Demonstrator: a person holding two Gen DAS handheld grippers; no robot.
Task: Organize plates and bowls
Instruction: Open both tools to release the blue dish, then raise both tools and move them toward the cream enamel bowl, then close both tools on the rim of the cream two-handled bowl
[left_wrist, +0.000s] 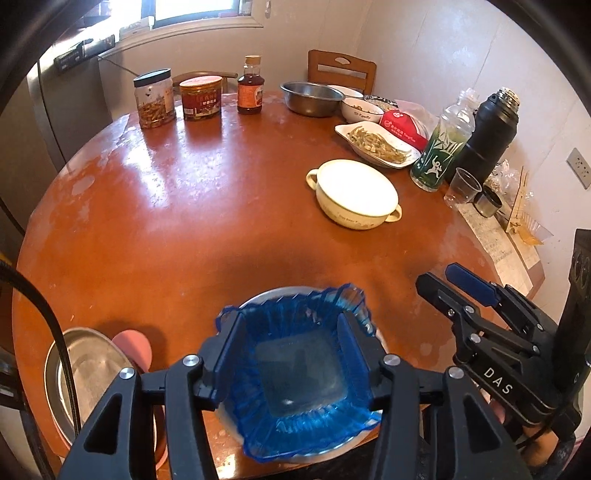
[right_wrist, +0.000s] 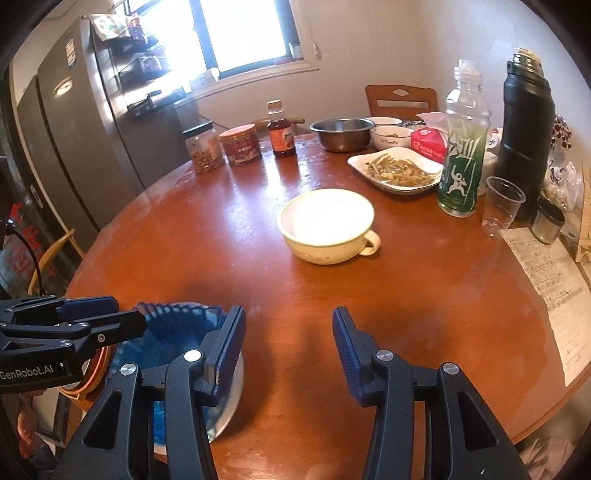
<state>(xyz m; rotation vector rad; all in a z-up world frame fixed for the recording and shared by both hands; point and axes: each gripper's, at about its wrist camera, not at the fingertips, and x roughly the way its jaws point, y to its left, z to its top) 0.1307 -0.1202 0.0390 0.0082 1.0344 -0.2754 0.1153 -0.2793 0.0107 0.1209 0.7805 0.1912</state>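
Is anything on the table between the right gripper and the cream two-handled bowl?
No. In the right wrist view, only bare tabletop lies between the right gripper and the cream bowl. The blue-covered dish sits off to the left.

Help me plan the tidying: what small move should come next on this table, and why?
Probably carry the right tool forward to the cream two-handled bowl. It stands alone mid-table with nothing in front of it, and that tool is open over bare wood. The blue fluted dish already sits on a plate at the near edge, between the left tool's spread fingers.
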